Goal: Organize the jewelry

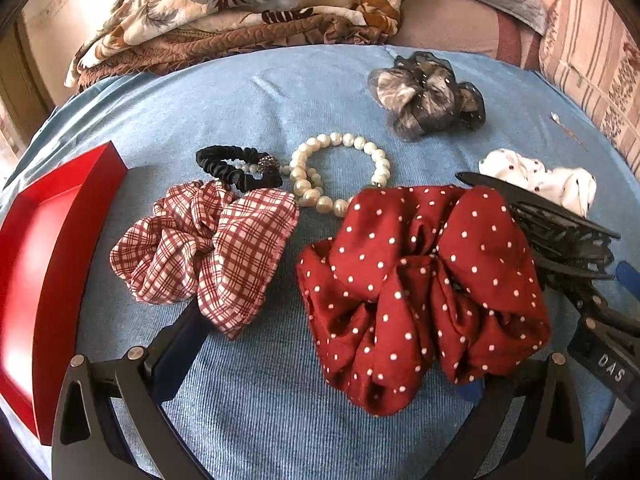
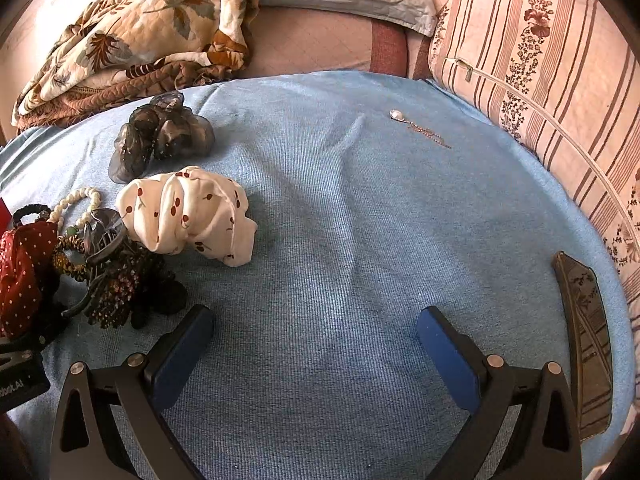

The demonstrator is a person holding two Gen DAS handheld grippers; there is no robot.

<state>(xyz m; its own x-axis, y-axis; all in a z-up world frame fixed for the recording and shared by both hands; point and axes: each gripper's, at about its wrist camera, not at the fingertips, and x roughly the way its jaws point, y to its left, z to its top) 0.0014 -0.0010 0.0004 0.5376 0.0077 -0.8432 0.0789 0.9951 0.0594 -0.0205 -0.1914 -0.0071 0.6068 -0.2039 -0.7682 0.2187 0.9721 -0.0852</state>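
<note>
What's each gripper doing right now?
Left gripper: open, holding nothing, red polka-dot scrunchie between its fingers.
Right gripper: open, empty.

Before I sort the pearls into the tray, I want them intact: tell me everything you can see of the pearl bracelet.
The pearl bracelet is a strand of off-white, slightly uneven round beads, apparently coiled into overlapping loops. It lies flat on the blue cloth. The black hair tie touches its left side, and the red polka-dot scrunchie covers its near edge. No break shows.

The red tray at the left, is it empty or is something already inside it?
Empty, as far as visible: the red tray shows only its bare red floor, though its near end is cut off.
</note>
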